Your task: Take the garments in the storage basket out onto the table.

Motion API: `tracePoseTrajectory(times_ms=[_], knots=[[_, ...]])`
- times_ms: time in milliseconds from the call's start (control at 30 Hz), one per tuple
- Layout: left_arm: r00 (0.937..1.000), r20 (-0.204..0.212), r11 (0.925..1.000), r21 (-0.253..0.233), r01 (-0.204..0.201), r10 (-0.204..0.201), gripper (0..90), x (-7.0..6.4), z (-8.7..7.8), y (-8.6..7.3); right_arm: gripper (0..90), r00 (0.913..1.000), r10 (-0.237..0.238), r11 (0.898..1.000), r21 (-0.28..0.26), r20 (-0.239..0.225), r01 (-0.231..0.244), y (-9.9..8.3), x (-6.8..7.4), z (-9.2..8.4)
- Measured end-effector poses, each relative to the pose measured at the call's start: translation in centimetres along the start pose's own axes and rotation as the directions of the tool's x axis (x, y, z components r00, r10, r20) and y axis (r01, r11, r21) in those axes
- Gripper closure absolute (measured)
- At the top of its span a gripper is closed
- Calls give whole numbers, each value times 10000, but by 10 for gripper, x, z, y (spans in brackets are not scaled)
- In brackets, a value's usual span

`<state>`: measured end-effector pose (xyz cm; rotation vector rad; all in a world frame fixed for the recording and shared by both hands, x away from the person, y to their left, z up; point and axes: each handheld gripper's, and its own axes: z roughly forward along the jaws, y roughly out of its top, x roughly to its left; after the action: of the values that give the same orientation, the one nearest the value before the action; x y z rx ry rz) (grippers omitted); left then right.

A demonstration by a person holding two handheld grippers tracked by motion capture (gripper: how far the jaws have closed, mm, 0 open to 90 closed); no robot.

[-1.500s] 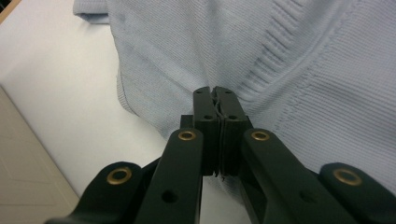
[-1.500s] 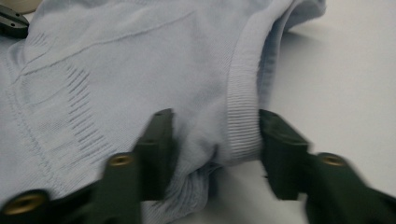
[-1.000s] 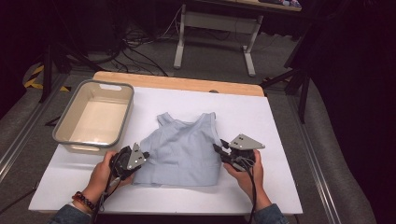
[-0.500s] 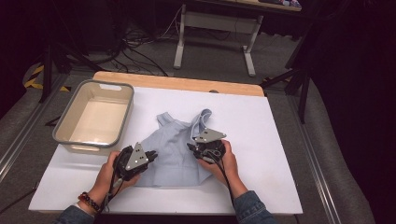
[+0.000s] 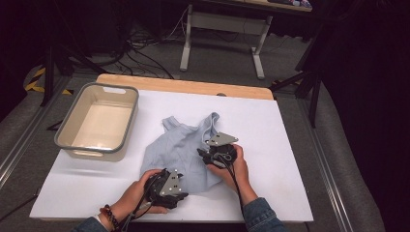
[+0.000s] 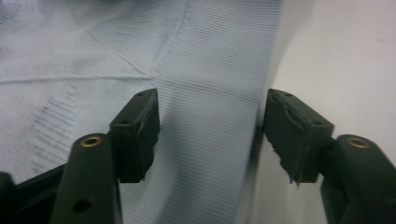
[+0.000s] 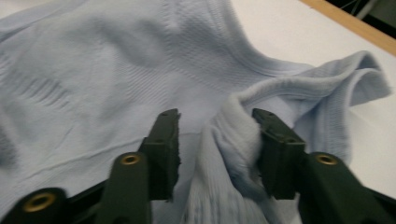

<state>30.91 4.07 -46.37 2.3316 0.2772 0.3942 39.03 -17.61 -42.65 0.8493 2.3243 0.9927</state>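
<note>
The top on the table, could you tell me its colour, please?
Pale blue top, clearest in the right gripper view.

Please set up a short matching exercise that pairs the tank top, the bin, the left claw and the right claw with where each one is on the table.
Things:
1. light blue tank top
2. beige bin
3. left claw
4. right claw

Places:
A. at the table's left side
B. open over the top's ribbed bottom hem
C. spread mid-table, one side folded inward
D. open beside a bunched fold of the fabric

Pairs: 1-C, 2-A, 3-B, 4-D
</note>
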Motion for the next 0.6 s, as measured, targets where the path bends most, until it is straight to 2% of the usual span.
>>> tracePoseTrajectory(times_ms=[67,133,200,267,300,333,467,533,600], knots=[[9999,-133,9999,132,41,-39,464,0,1,2,490,9998,33,10000,30,193,-34,0,-2,-2],[9987,-465,9996,214,-195,205,491,-1,5,7,482,9997,39,10000,50,228,-40,0,-4,-3],[9989,-379,9992,325,-249,261,553,1,8,10,461,9991,300,9995,14,311,-300,-1,-9,-5],[9996,-249,9997,228,-126,132,620,6,10,10,453,9983,481,9988,-79,323,-478,-2,-12,-8],[9994,-323,9994,338,-84,95,681,8,10,10,443,9979,549,9984,-119,354,-545,-3,-14,-10],[9990,-438,9994,338,-117,132,781,9,10,9,424,9973,675,9975,-220,305,-669,-4,-18,-13],[9990,-427,9995,277,-147,159,815,11,8,9,417,9960,832,9961,-328,325,-821,-5,-21,-18],[9993,-365,9997,234,-58,67,823,14,6,8,392,9958,891,9950,-460,196,-881,-6,-24,-22],[9992,-326,9997,-81,234,-237,826,18,1,6,366,9953,955,9935,-642,149,-943,-6,-27,-29]])
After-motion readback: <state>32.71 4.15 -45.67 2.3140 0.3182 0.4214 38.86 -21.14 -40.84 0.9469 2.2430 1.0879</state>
